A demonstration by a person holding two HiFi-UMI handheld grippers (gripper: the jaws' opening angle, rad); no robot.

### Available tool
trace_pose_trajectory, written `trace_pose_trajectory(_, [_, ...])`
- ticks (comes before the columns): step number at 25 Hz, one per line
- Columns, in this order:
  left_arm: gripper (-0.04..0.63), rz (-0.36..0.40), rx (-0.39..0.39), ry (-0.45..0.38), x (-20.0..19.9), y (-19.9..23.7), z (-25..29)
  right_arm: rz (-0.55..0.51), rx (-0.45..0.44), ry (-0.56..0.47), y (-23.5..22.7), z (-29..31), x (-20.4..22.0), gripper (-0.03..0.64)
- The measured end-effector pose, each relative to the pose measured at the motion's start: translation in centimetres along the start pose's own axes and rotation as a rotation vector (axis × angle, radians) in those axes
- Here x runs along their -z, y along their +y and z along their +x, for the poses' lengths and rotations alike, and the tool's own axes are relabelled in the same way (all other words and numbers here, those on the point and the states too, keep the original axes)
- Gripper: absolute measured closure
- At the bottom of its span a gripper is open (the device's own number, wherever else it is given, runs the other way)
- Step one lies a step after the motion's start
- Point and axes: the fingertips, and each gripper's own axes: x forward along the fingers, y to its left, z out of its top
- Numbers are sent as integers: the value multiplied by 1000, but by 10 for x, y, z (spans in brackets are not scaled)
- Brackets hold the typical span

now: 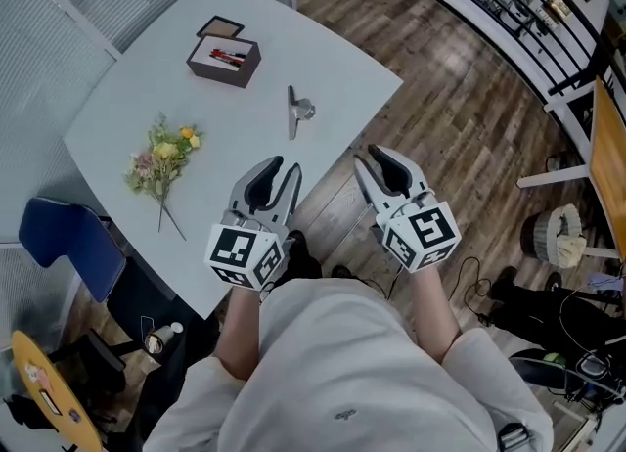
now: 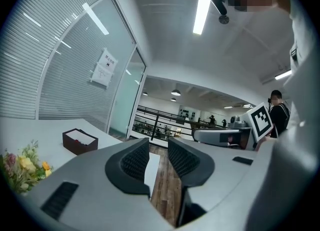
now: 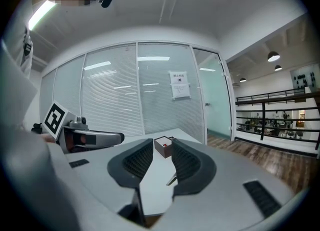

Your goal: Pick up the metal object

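Note:
The metal object, a slim silvery clip-like piece, lies on the white table towards its right side. In the right gripper view a sliver of the metal object shows low between the jaws, well ahead. My left gripper hovers over the table's near edge, a short way short of the object, open with nothing between its pads. My right gripper is held just off the table's corner above the floor, open and empty. In its own view each one, left gripper and right gripper, has clear space between its jaws.
A brown box with red pens and its lid sit at the table's far side. A small flower bunch lies at the left. A blue chair stands left of the table, with wooden floor to the right.

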Motion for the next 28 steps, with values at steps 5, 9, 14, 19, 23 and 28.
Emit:
trace_pose_trajectory(5, [483, 6, 18, -5, -8, 19, 7, -3, 13, -12, 2, 21, -7, 499])
trace_pose_trajectory(9, [485, 12, 42, -4, -10, 32, 10, 0, 31, -11, 6, 35, -6, 499])
trace_pose_trajectory(14, [483, 12, 71, 15, -5, 48, 20, 3, 52, -2, 9, 48, -1, 499])
trace_pose_trajectory(19, [483, 1, 98, 43, 2, 51, 31, 21, 73, 19, 4, 52, 7, 499])
trace_pose_trajectory(23, [483, -3, 98, 55, 2, 54, 42, 27, 68, 31, -5, 60, 6, 499])
trace_pose_trajectory(28, [482, -10, 57, 60, 0, 66, 60, 19, 27, 39, -20, 79, 1, 499])
